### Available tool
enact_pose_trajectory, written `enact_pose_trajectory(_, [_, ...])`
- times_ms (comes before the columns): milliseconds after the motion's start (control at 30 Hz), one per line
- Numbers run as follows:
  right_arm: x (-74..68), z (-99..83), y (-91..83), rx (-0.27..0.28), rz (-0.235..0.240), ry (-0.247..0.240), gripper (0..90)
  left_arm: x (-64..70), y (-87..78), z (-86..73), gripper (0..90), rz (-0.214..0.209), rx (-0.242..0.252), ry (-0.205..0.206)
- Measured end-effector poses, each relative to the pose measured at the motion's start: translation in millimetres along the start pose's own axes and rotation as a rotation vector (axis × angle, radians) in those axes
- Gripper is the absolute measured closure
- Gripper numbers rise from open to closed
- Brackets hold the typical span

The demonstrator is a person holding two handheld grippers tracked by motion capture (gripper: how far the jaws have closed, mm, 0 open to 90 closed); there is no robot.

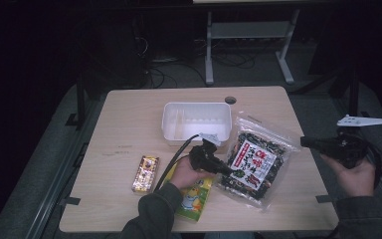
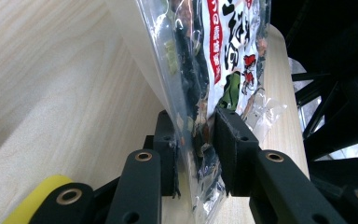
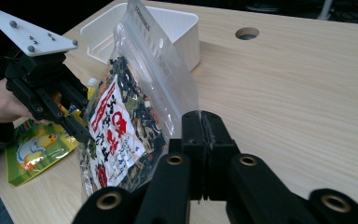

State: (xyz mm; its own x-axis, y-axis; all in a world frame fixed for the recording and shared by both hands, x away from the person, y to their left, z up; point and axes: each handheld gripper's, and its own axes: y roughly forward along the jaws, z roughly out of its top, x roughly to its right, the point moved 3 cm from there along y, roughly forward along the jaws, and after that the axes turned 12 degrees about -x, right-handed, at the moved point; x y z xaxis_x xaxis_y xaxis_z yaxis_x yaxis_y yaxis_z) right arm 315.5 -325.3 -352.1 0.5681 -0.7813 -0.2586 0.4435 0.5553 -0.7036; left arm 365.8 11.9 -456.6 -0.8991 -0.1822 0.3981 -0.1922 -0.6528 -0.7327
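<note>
A clear snack bag [image 1: 256,162] of dark mix with a red-and-white label is tilted up off the wooden table [image 1: 129,119], right of centre. My left gripper [image 1: 232,172] is shut on its left edge; in the left gripper view the jaws [image 2: 196,135] pinch the film and the bag [image 2: 214,46] rises above them. My right gripper [image 1: 304,142] meets the bag's right corner. In the right gripper view its jaws [image 3: 203,123] are pressed together on the bag's [image 3: 121,121] clear edge, and the left gripper [image 3: 81,133] holds the far side.
An empty white bin [image 1: 196,104] stands just behind the bag, also seen as the bin [image 3: 186,18]. A green-and-yellow pouch [image 1: 194,199] lies under the left hand, and a small gold packet [image 1: 145,173] lies to its left. A cable hole [image 1: 230,99] sits near the far edge.
</note>
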Motion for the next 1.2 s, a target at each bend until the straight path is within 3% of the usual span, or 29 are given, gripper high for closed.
enact_pose_trajectory(267, [9.6,-4.9,11.5,-0.008,0.020,0.038,54.0,1.6,0.1,-1.2,71.1,0.019,-0.011,0.013])
enact_pose_trajectory(600, [17.5,-13.3,35.6,-0.063,0.070,0.069,39.0,3.2,-0.6,-0.5,72.2,0.034,0.001,0.035])
enact_pose_trajectory(900, [12.7,-16.5,52.1,-0.079,0.159,0.062,32.6,4.9,-1.6,0.0,72.2,0.047,-0.001,0.053])
enact_pose_trajectory(1200, [7.1,-12.9,70.2,-0.116,0.204,0.049,32.8,6.7,-2.6,0.1,72.3,0.049,0.001,0.066])
